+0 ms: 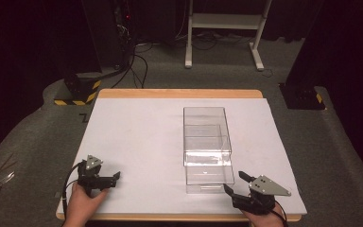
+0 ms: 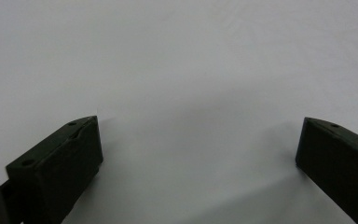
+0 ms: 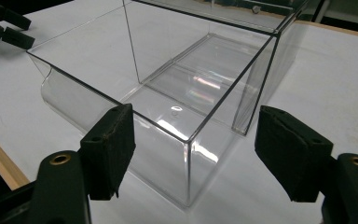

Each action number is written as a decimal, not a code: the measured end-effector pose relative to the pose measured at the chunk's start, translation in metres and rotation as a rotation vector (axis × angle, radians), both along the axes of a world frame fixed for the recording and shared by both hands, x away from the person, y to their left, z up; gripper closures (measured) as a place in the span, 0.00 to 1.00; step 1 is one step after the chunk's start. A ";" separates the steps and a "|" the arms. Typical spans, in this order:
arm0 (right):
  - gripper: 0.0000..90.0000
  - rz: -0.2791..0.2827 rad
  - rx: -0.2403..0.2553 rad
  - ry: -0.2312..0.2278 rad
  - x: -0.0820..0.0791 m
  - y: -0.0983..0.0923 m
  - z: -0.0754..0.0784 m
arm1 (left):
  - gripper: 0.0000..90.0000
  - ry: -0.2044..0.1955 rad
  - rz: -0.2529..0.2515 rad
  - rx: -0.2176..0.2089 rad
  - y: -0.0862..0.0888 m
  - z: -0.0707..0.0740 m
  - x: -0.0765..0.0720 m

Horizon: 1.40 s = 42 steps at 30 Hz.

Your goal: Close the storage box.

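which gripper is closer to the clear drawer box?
The right gripper. Its open jaws point at the near corner of the clear drawer box, just short of it. The left gripper rests well off to the box's left over bare white tabletop.

The left tongs (image 2: pixel 198 154) hover with both black jaws spread wide over the bare white table (image 2: pixel 177 56).

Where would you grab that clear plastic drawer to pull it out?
Probably by the drawer's curved front lip, coming from the near table edge with the right gripper. The lip sticks out of the clear box and is thin enough for the open jaws.
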State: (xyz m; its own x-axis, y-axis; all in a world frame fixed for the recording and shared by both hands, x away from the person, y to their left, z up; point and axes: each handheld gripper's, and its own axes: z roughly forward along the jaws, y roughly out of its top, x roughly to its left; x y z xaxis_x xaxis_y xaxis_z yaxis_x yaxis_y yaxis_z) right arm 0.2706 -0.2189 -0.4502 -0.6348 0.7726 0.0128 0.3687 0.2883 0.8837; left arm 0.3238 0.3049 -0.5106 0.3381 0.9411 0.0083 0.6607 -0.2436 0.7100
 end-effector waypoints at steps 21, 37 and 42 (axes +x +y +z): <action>0.30 0.011 -0.056 0.026 0.004 0.005 -0.012 | 0.01 0.000 0.000 0.000 0.000 0.000 0.000; 0.29 -0.001 -0.082 0.019 0.007 0.014 -0.017 | 0.01 0.000 0.000 0.000 0.000 0.000 0.000; 0.29 -0.007 -0.083 0.021 0.008 0.015 -0.017 | 0.01 0.000 0.000 0.000 0.000 0.000 0.000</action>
State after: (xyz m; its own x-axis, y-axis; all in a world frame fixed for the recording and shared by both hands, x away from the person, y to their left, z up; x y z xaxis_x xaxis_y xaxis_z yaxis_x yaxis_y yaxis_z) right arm 0.2790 -0.2036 -0.4674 -0.6296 0.7760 -0.0381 0.3893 0.3575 0.8489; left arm 0.3238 0.3049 -0.5106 0.3378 0.9412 0.0080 0.6610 -0.2433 0.7099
